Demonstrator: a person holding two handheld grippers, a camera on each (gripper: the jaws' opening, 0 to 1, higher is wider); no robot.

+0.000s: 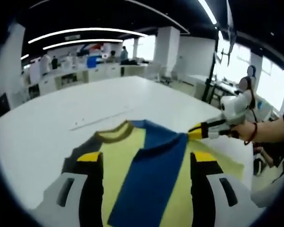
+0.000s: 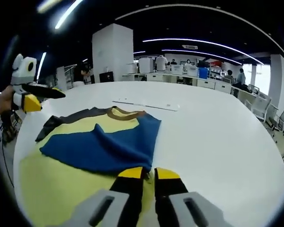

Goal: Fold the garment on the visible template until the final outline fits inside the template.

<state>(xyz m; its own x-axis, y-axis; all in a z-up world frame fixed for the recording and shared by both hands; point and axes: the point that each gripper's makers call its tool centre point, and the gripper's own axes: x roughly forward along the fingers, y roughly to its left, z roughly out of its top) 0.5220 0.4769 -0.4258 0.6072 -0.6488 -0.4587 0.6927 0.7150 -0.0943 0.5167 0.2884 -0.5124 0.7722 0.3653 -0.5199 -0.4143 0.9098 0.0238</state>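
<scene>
While the broad white table (image 1: 47, 127) spreads out far ahead of me, the garment (image 2: 104, 142), a yellow shirt with a blue panel folded across it and a brown collar at its far end, lies flat on the table's near part just in front of my jaws. In the left gripper view my left gripper (image 1: 144, 170) stands with its yellow-tipped jaws wide apart over the shirt, holding nothing. In the right gripper view my right gripper (image 2: 148, 174) has its jaws drawn close together at the near edge of the blue panel, pinching the cloth there, and a thin pale strip (image 2: 146, 104) lies on the table beyond the collar.
</scene>
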